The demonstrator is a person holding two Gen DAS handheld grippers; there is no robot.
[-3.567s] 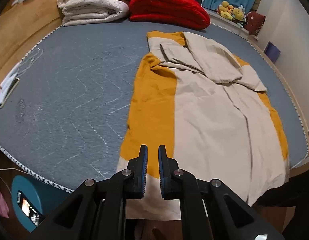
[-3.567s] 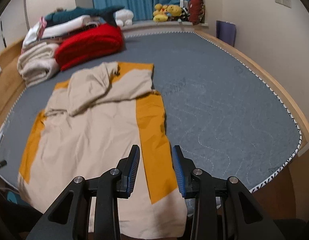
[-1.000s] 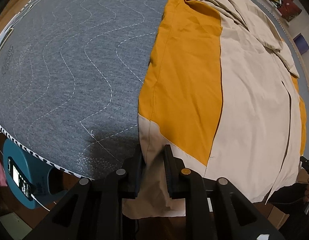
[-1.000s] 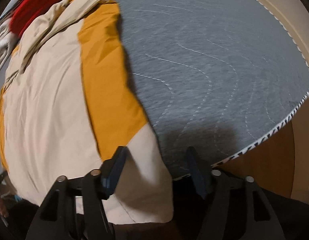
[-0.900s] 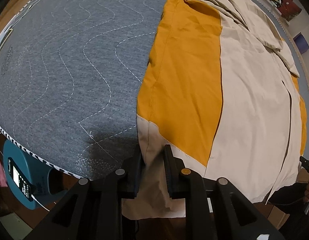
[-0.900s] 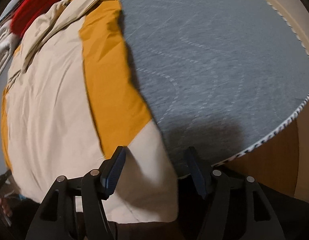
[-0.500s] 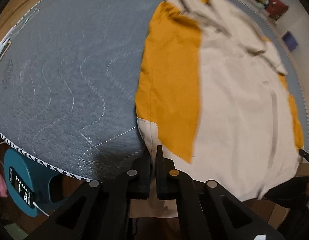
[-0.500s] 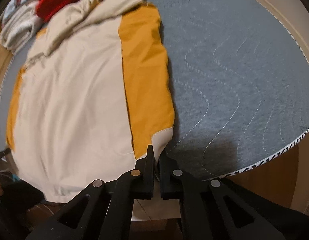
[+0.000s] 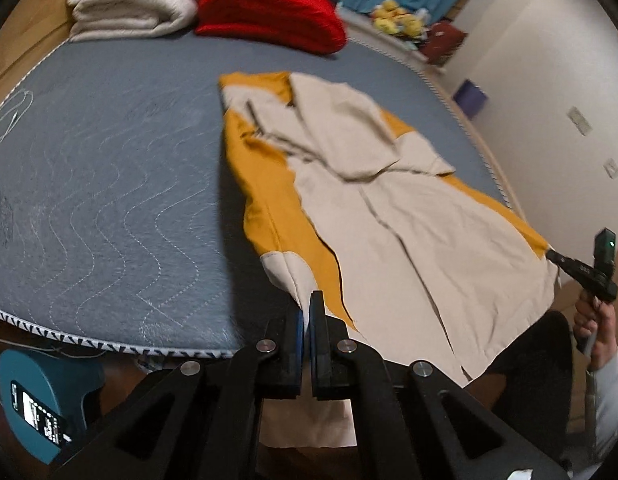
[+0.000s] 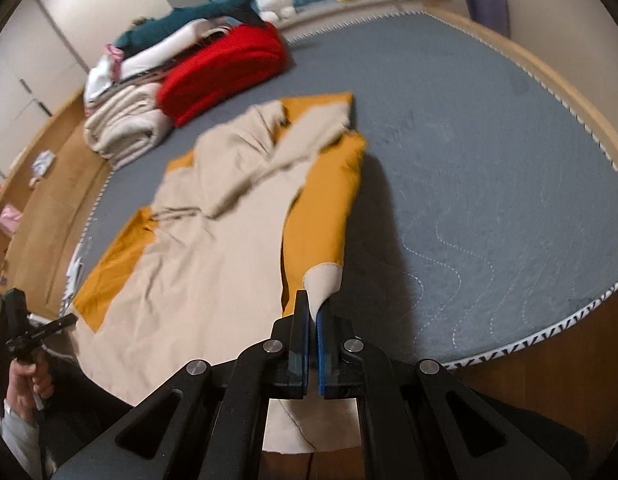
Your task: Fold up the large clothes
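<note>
Since a second ago both grippers, the left gripper (image 9: 307, 300) and the right gripper (image 10: 312, 304), have gone from spread to pinching the near hem corners of the robe (image 9: 389, 216) and lifted them off the grey mattress (image 9: 109, 168); no writing is legible.

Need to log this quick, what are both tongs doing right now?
Left tongs: shut on the garment hem.
Right tongs: shut on its other hem corner.
</note>
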